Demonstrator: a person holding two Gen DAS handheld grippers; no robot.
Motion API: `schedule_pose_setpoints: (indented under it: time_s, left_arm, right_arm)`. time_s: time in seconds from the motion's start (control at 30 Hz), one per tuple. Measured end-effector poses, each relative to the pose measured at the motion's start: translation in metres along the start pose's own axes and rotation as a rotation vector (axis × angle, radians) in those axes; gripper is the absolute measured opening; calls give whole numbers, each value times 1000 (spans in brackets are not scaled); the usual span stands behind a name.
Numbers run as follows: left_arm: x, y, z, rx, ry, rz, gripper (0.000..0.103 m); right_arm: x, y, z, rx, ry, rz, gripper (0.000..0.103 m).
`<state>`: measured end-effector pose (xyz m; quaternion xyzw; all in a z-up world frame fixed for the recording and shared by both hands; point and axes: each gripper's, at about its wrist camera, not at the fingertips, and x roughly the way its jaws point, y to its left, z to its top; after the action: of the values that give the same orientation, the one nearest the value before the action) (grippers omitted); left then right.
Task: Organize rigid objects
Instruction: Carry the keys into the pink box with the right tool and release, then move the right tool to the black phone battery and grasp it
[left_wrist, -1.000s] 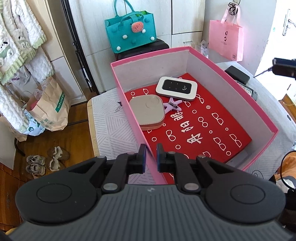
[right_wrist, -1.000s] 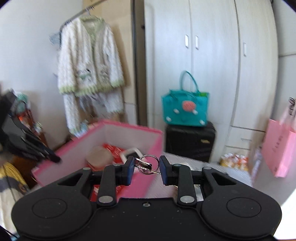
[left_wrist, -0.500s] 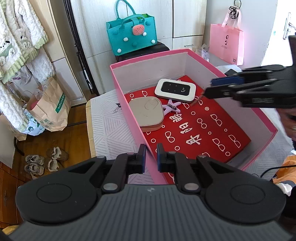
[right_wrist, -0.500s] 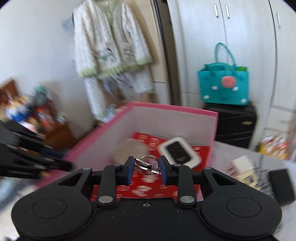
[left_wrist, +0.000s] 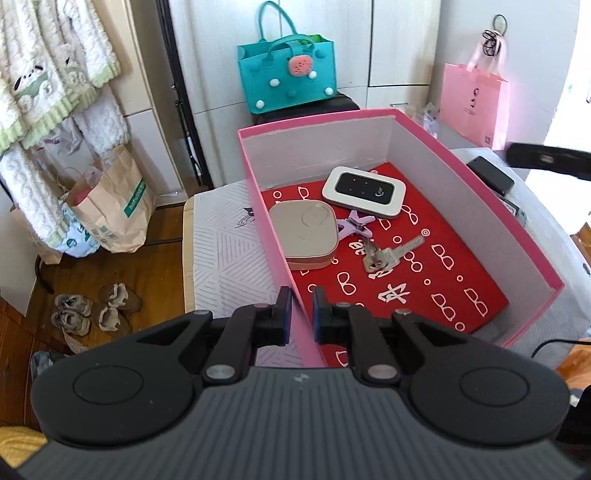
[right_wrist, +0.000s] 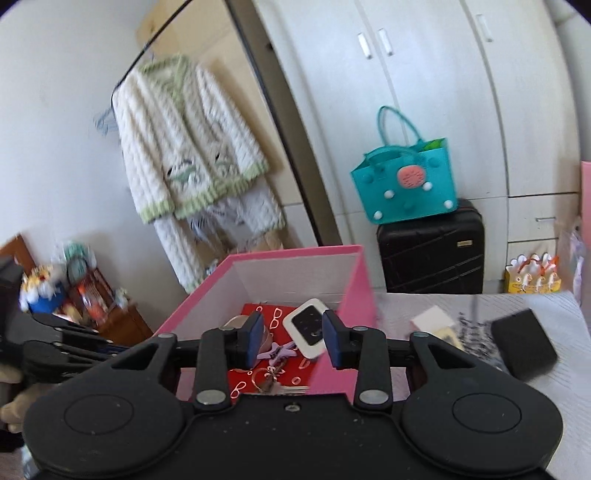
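Observation:
A pink box (left_wrist: 480, 192) with a red patterned floor holds a beige square case (left_wrist: 304, 234), a white and black pocket router (left_wrist: 364, 191), a lilac clip (left_wrist: 356, 223) and a bunch of keys (left_wrist: 388, 254). My left gripper (left_wrist: 301, 308) is shut on the box's near left wall. My right gripper (right_wrist: 293, 341) is open and empty above the box's right side; the keys (right_wrist: 275, 384) lie just below it, beside the clip (right_wrist: 277, 350) and the router (right_wrist: 308, 326). The right gripper shows blurred at the right edge of the left wrist view (left_wrist: 546, 160).
The box (right_wrist: 354, 295) sits on a white patterned table cover (left_wrist: 225, 251). A black flat device (right_wrist: 524, 347) and a small white box (right_wrist: 432, 319) lie on the table right of it. A teal bag (right_wrist: 404, 188) on a black suitcase and a pink bag (left_wrist: 474, 103) stand behind.
My right gripper came over the box, opened and let go of the keys, which now lie on the red floor. It then drew back to the right. My left gripper stayed put.

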<state>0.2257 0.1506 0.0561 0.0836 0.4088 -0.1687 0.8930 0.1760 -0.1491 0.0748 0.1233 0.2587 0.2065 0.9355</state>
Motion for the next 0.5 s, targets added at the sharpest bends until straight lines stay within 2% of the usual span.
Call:
schedule_pose_setpoints:
  time_s: [0.1,0.27,0.5]
  left_arm:
    - [0,-1,0,-23,-2,13,10]
    - [1,-3,-1,-58,-11,30,10]
    - [0,-1,-2,-102,-17,30,10]
  right_arm:
    - [-19,-19,-10,29,-6,-32,46]
    - [-34,-51,-43,54,35,-164,47]
    - [-16,-75,-80,69,97,-214,46]
